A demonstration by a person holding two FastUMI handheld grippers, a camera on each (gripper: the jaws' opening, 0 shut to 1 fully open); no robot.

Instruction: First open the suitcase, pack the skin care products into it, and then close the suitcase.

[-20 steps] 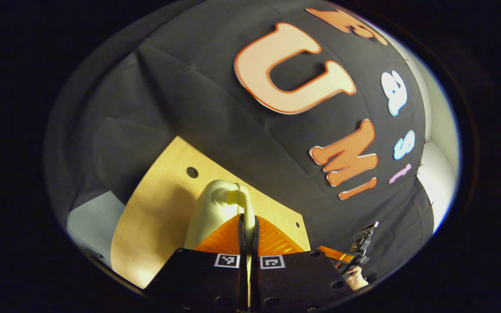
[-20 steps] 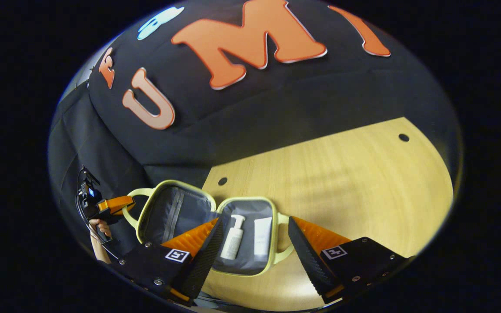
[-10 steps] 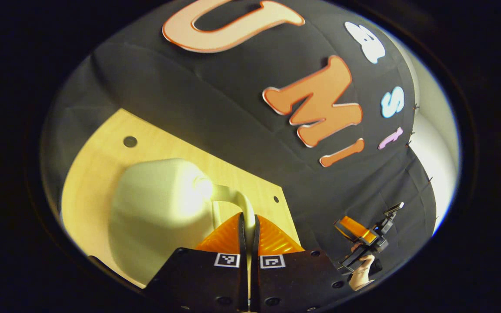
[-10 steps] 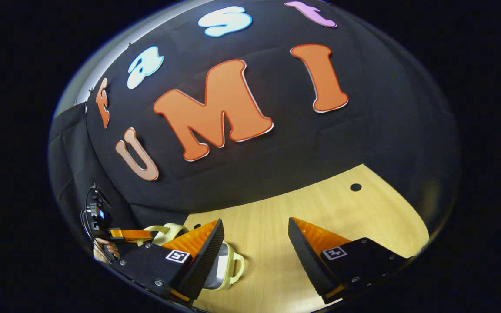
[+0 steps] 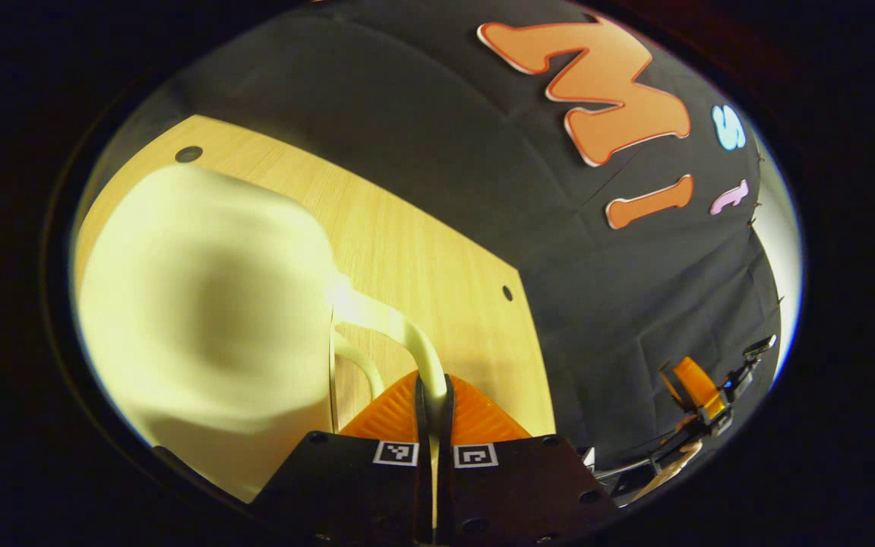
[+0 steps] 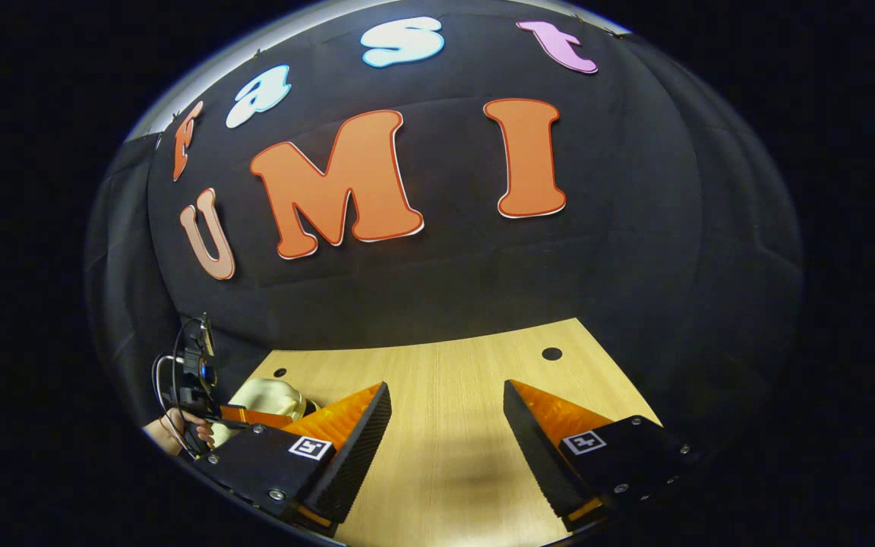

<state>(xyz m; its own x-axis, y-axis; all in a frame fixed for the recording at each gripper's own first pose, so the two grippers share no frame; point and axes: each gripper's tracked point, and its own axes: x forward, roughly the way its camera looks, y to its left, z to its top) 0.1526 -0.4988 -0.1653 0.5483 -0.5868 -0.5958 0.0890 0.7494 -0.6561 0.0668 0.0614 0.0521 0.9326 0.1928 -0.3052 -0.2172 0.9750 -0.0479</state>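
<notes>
Pinching hard, the left gripper (image 5: 431, 395) has its jaws pressed together on the thin handle (image 5: 407, 338) of the suitcase (image 5: 202, 319), which fills the left gripper view from nine o'clock down to seven, a pale, blurred shell lying on the wooden table (image 5: 422, 258). A second handle loop sits just beside the held one at about six o'clock, so the two halves look nearly together, though whether they have fully met I cannot tell.

Over in the right gripper view the right gripper (image 6: 445, 437) hangs above bare table with jaws spread wide, holding nothing, well apart from the case at eight o'clock, where a hand (image 6: 179, 433) holds the other tool.

Risks, as I judge them: that handle is slim and rounded, so it could slip out and let the half spring back; pulling sideways could drag the whole case, since nothing steadies it.
</notes>
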